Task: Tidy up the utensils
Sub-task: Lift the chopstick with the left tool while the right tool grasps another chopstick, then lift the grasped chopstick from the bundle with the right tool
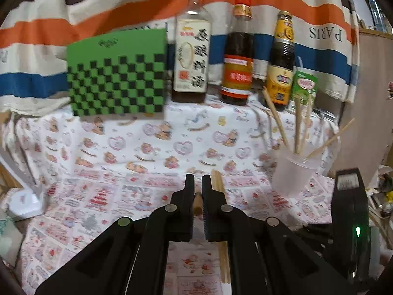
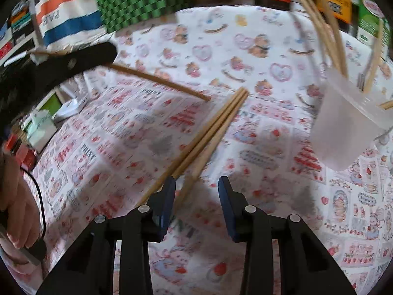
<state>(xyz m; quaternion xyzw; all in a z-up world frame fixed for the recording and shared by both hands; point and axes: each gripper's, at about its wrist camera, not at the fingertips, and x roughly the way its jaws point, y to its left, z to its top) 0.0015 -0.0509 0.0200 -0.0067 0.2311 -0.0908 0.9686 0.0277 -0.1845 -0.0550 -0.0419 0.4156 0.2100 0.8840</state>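
Your left tool [image 1: 198, 186] is clamped on one slim, round wooden chopstick [image 1: 197, 205], its butt end showing between the black jaws. Your right tool [image 2: 197, 184] stands apart, nothing pressed between its blue pads, just above the near ends of the loose chopsticks [image 2: 213, 127] lying on the soft printed cloth of the bench [image 2: 245, 56]. The right view alone shows the held chopstick's full length [image 2: 157, 81] slanting out from the left tool. The left view alone shows the frosted plastic cup [image 1: 292, 172] complete at right, chopsticks splayed inside, and three glass sauce bottles [image 1: 237, 56] beside a green checkered box [image 1: 118, 73] at the far side.
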